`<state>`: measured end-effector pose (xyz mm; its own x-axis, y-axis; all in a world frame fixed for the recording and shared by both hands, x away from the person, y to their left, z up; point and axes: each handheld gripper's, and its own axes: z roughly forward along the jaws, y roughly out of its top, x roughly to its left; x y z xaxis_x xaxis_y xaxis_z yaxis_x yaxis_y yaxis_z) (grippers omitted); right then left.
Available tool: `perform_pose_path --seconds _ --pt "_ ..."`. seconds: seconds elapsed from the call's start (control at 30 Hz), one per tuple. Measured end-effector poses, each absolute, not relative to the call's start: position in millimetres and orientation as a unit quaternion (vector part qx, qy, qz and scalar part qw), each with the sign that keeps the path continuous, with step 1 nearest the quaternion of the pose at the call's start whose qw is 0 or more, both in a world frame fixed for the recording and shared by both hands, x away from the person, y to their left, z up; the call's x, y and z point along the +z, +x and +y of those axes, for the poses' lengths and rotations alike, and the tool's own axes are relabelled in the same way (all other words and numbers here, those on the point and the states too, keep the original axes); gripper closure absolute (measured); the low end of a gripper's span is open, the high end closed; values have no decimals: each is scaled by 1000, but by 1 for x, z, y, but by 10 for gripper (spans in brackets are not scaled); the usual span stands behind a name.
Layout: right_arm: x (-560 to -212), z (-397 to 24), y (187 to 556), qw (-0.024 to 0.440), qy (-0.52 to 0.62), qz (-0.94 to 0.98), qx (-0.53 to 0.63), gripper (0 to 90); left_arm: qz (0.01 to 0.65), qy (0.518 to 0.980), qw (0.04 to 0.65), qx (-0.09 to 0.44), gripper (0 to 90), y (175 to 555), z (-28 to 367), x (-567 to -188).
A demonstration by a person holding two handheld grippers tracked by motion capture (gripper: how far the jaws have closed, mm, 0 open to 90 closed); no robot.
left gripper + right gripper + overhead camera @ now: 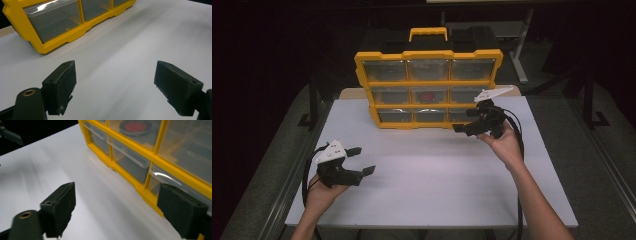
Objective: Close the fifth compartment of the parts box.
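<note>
A yellow organizer box (427, 82) with clear drawers stands upright at the back of the white table (437, 185). Its middle drawer holds a round red thing (427, 96), which the right gripper view shows behind the clear front (135, 126). My right gripper (464, 120) is open just in front of the box's bottom right drawer, nothing between its jaws (116, 207); the yellow frame (155, 157) runs close past its right jaw. My left gripper (363, 160) is open and empty over the table's front left (115, 85), well short of the box (62, 41).
The box has a yellow carrying handle (428, 33) on top. A black cable (518, 145) trails from the right gripper along the forearm. The table's left and right edges drop to dark floor. A pale desk frame (519, 50) stands behind the box.
</note>
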<state>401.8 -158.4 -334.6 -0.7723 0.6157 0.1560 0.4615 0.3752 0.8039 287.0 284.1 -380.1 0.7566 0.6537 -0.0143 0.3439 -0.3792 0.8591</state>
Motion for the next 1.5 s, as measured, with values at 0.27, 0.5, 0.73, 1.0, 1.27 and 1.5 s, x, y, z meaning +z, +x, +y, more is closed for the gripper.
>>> perform_pose_path --seconds 0.27,0.5,0.73,1.0,1.27,1.5 --pt "-344 -175 391 79 341 819 454 137 304 817 461 167 175 287 284 -380" --pt "-351 -186 385 79 353 816 452 136 308 816 461 163 168 288 283 -382" --pt "-358 -194 373 87 352 817 448 136 302 823 452 164 167 289 284 -382" --pt "-366 -206 362 95 359 818 440 136 307 821 455 161 167 289 283 -383" --pt "-376 -221 344 106 369 810 444 136 310 819 456 162 167 289 285 -386" --pt "-388 -236 329 108 381 804 443 136 304 825 450 156 168 290 283 -391"
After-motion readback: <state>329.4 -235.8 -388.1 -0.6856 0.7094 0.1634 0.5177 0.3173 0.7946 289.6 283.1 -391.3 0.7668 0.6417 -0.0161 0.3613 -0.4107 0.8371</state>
